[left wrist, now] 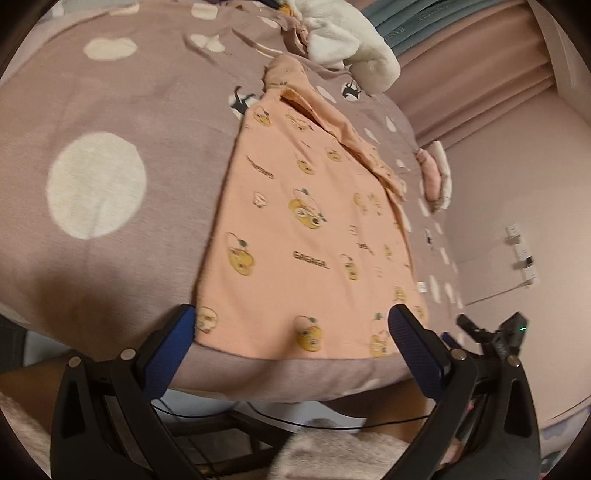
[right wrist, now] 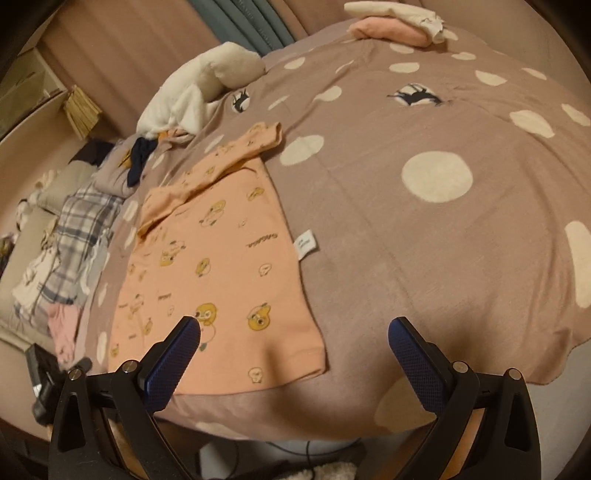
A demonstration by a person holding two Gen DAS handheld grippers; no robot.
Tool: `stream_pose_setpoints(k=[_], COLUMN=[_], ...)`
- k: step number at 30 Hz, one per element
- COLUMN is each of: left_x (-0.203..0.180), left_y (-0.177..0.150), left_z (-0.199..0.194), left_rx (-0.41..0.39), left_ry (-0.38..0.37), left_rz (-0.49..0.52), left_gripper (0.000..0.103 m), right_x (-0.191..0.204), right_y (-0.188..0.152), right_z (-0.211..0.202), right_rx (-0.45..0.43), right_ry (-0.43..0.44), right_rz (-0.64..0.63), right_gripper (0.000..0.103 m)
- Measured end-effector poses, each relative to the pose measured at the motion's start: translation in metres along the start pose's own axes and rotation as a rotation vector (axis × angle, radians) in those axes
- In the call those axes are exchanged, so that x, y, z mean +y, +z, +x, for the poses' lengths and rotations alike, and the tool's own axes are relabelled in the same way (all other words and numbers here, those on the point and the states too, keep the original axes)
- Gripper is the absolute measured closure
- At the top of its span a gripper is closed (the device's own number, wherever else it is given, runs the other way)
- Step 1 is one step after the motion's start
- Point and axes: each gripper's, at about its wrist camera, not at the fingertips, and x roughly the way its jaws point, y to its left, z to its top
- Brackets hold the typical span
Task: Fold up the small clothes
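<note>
Peach shirt [left wrist: 306,229] flat; both tongs [left wrist: 291,332] [right wrist: 295,343] gape over its hem.

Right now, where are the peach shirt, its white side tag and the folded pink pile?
peach shirt [left wrist: 303,236], left wrist view, middle of the body panel.
white side tag [right wrist: 307,245], right wrist view, tag centre.
folded pink pile [right wrist: 395,31], right wrist view, pink top layer.

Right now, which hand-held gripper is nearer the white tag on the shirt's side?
Right. The right gripper straddles the hem corner on the tag's side; the left gripper spans the hem's middle, further away.
</note>
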Motion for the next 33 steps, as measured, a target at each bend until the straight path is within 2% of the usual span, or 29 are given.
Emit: stream_pose_setpoints(k=[3, 5, 10, 12, 14, 16, 20, 22, 25, 26, 27, 29, 30, 31, 32, 33], left_x=[0.003, 0.003, 0.011, 0.012, 0.011, 0.009, 0.009, 0.008, -0.001, -0.003, -0.004, -0.003, -0.002, -0.002, -0.002, -0.002], left_y=[-0.002, -0.003, -0.001, 0.001, 0.002, 0.002, 0.003, 0.005, 0.006, 0.007, 0.008, 0.011, 0.014, 0.016, 0.018, 0.018], left_z=[0.004, 0.005, 0.004, 0.004, 0.006, 0.008, 0.009, 0.011, 0.013, 0.014, 0.016, 0.018, 0.02, 0.022, 0.025, 0.027], left_rx=[0.025, 0.03, 0.045, 0.047, 0.054, 0.061, 0.056, 0.066, 0.073, 0.075, 0.073, 0.067, 0.076, 0.082, 0.088, 0.096], left_ry=[-0.025, -0.034, -0.161, -0.181, -0.163, -0.146, -0.14, -0.103, -0.043, -0.029, -0.024, -0.031, -0.027, -0.017, 0.007, 0.046], left_rz=[-0.032, -0.037, -0.129, -0.154, -0.152, -0.149, -0.168, -0.17, -0.1, -0.091, -0.091, -0.111, -0.114, -0.114, -0.111, -0.103], left_gripper=[0.001, 0.001, 0.001, 0.001, 0.001, 0.002, 0.002, 0.007, 0.01, 0.011, 0.013, 0.025, 0.037, 0.052, 0.059, 0.073], right_x=[-0.005, -0.009, -0.022, -0.024, -0.021, -0.019, -0.023, -0.026, -0.024, -0.022, -0.02, -0.017, -0.015, -0.014, -0.012, -0.01], right_y=[0.001, 0.001, -0.001, -0.003, -0.005, -0.007, -0.006, -0.006, -0.01, -0.012, -0.014, -0.014, -0.013, -0.013, -0.013, -0.013], right_z=[0.001, 0.003, 0.007, 0.011, 0.017, 0.022, 0.023, 0.024, 0.032, 0.035, 0.038, 0.038, 0.038, 0.039, 0.041, 0.042], right_rx=[0.0, 0.015, 0.047, 0.07, 0.108, 0.128, 0.141, 0.148, 0.197, 0.209, 0.21, 0.2, 0.202, 0.209, 0.216, 0.22], right_ry=[0.013, 0.042, 0.136, 0.184, 0.185, 0.14, 0.164, 0.198, 0.31, 0.321, 0.312, 0.311, 0.317, 0.318, 0.306, 0.287], right_rz=[0.033, 0.05, 0.131, 0.152, 0.141, 0.117, 0.137, 0.156, 0.162, 0.167, 0.17, 0.168, 0.17, 0.169, 0.164, 0.157], right_gripper=[0.001, 0.005, 0.013, 0.018, 0.022, 0.024, 0.024, 0.024, 0.026, 0.028, 0.029, 0.036, 0.04, 0.05, 0.056, 0.059])
